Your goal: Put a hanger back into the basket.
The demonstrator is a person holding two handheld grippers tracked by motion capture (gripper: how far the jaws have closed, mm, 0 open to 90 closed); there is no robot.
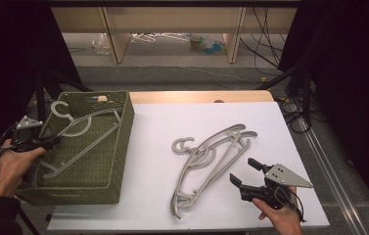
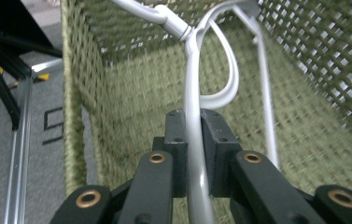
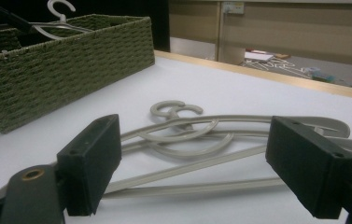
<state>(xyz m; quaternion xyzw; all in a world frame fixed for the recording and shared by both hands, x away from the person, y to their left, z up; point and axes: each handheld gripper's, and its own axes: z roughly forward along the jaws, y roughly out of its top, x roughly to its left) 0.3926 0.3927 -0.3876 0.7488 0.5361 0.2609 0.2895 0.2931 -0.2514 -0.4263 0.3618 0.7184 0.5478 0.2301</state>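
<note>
A green woven basket (image 1: 123, 132) stands at the table's left, with a grey plastic hanger (image 1: 77, 128) lying slanted inside it. My left gripper (image 1: 50, 142) is shut on that hanger's arm (image 2: 193, 154) at the basket's left side; the hook (image 1: 60, 108) pokes above the far rim. Two more grey hangers (image 1: 211, 156) lie stacked on the white table top, hooks toward the basket. My right gripper (image 1: 243, 172) is open just right of them, near the front edge. In the right gripper view the hangers (image 3: 201, 135) lie between and beyond the wide-spread jaws, with the basket (image 3: 71, 65) farther off.
The white table top (image 1: 162, 122) has a wooden strip along its far edge. Dark tripod legs and cables (image 1: 294, 93) stand at both sides of the table. A low shelf with clutter (image 1: 172, 41) sits on the floor beyond.
</note>
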